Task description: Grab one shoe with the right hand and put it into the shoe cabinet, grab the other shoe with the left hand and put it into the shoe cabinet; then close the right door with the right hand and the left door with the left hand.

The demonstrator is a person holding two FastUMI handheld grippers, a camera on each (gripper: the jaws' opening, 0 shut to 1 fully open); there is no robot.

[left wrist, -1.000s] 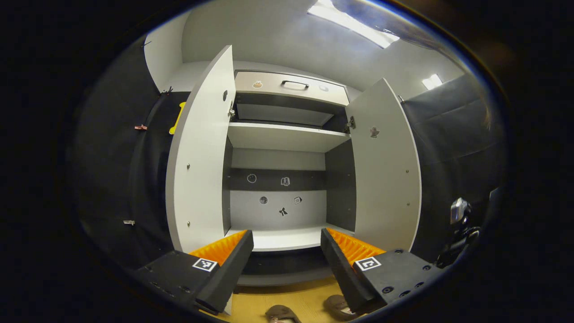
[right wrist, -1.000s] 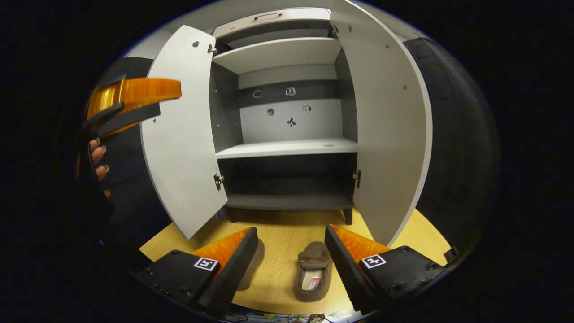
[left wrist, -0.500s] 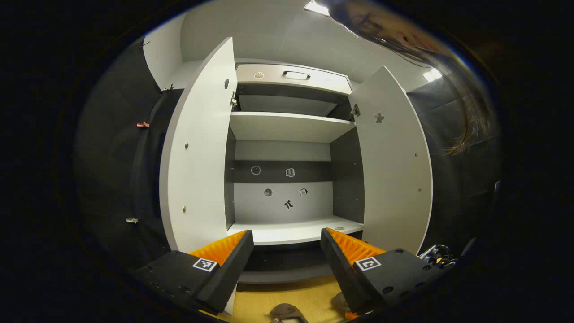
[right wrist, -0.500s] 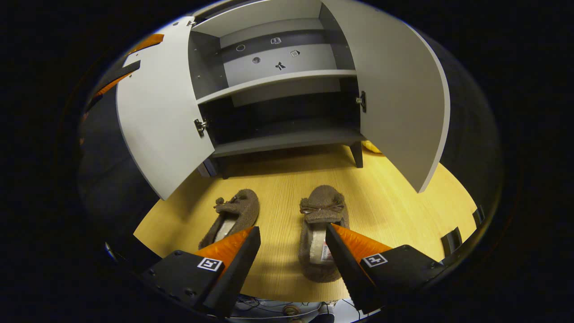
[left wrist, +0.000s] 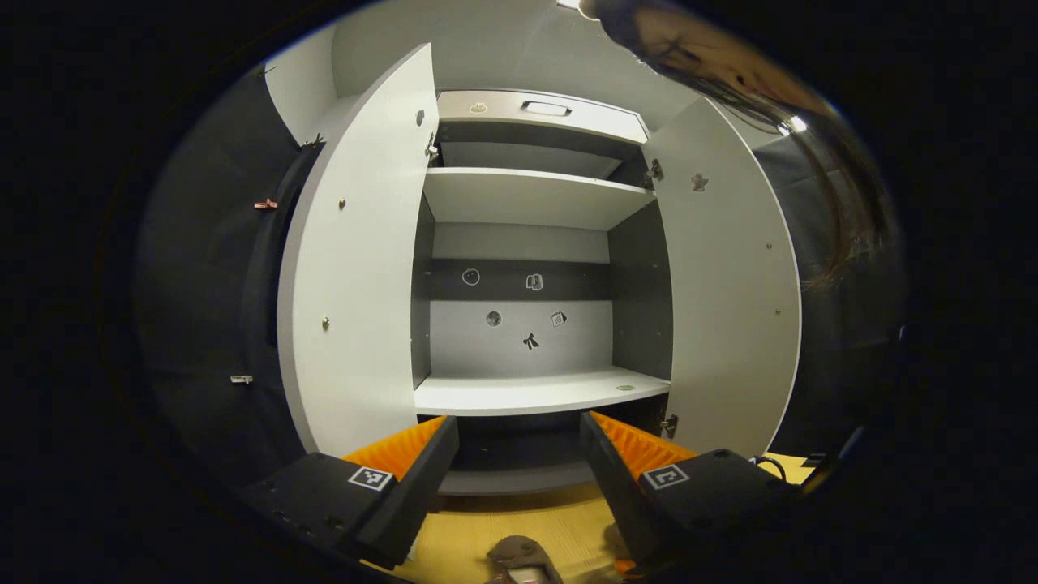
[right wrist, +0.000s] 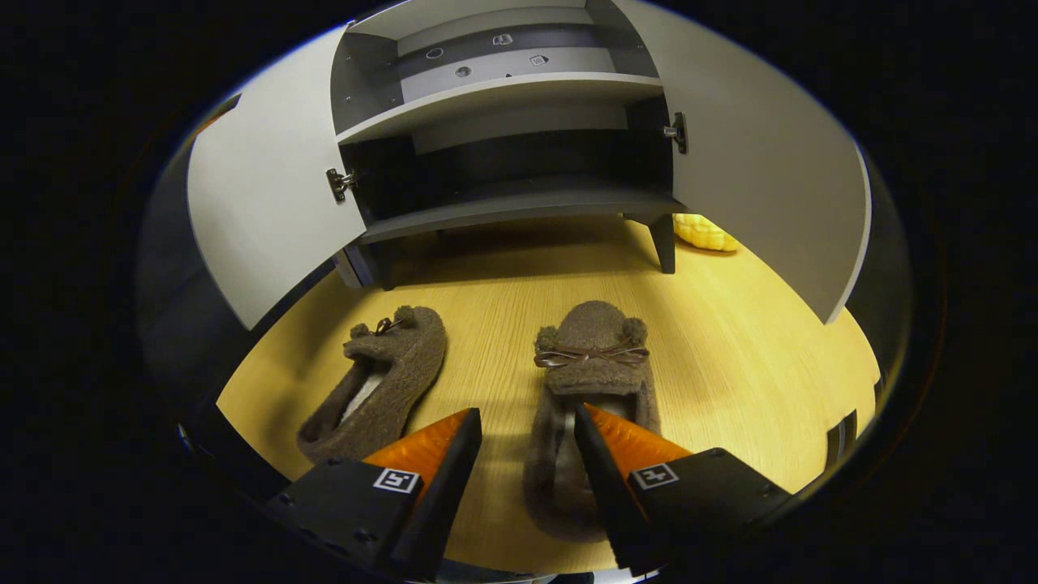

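Two brown fuzzy slippers lie on the wooden floor [right wrist: 730, 357] in front of the open shoe cabinet [right wrist: 519, 207]. In the right gripper view, the right slipper [right wrist: 596, 357] has a bow and the left slipper [right wrist: 389, 369] lies angled beside it. My right gripper [right wrist: 527, 422] is open, low over the right slipper; one finger hangs over its opening and the other stands left of its side wall. My left gripper [left wrist: 519, 430] is open and holds nothing, facing the cabinet's middle shelf [left wrist: 539, 393]. A slipper's toe [left wrist: 519, 556] shows below it.
Both cabinet doors stand wide open: the left door [right wrist: 259, 211] and the right door [right wrist: 770, 178]. A drawer with a handle [left wrist: 545, 108] tops the cabinet. A yellow object [right wrist: 705, 234] lies by the cabinet's right leg. A person's hair [left wrist: 819, 162] hangs at the upper right.
My right gripper has dropped and moved forward onto the right slipper, its fingers a little closer together. The left gripper has shifted slightly, the cabinet sitting higher and nearer in its view.
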